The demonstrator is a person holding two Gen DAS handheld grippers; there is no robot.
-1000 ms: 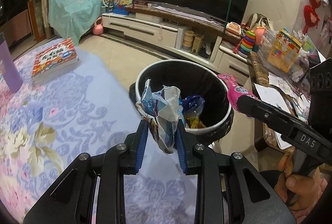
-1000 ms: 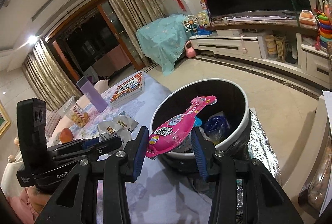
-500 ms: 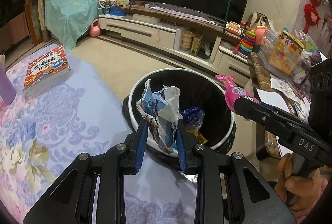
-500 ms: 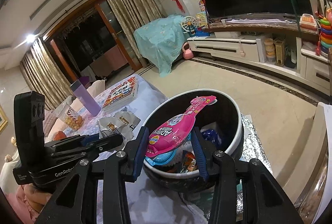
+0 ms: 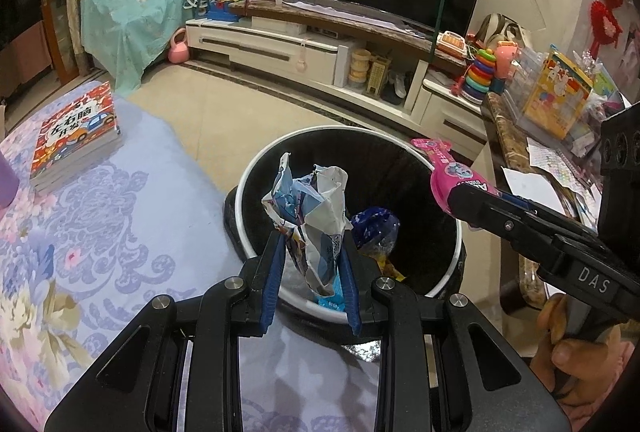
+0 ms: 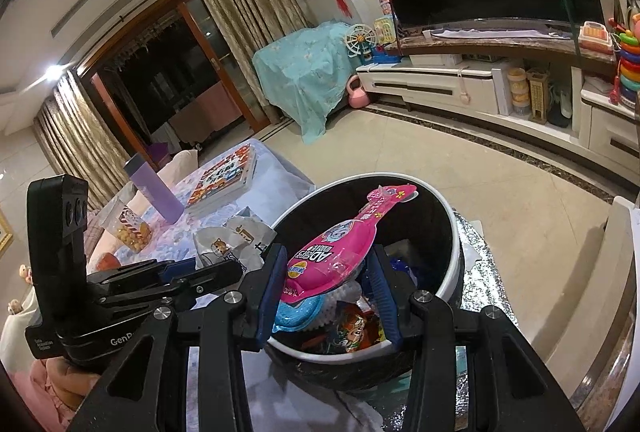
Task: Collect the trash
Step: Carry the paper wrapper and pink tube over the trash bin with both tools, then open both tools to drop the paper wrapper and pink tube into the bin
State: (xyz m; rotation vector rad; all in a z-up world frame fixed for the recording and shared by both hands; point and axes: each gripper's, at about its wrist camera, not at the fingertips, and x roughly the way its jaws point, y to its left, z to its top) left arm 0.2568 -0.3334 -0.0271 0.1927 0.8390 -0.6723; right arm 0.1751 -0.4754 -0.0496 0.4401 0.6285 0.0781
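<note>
A: From the left wrist view, the left gripper [image 5: 311,274] is clamped on a crumpled white-and-blue foil snack wrapper [image 5: 316,216], held over the near part of the round black trash bin with a white rim [image 5: 256,168]. Blue and yellow packets already lie inside.

B: What could go wrong there?

A: The wrapper hangs close to the near rim. Let go too early and I judge it could catch the rim and slide onto the lilac floral tablecloth [image 5: 100,232]. The right gripper's arm also crosses the bin's right side, so the two tools could knock together.

B: And the right wrist view?

A: The right gripper [image 6: 326,284] pinches a flat pink plastic blister pack [image 6: 340,244] that sticks out over the bin [image 6: 448,208]. It is long; tilted, it may bridge the rim instead of dropping.

B: Room to move?

A: The bin mouth is wide and open ahead. On the left, the other tool, a paper bag with a cartoon print [image 6: 236,236] and a purple bottle [image 6: 154,192] crowd the table edge; the tiled floor [image 6: 500,200] beyond is open.
</note>
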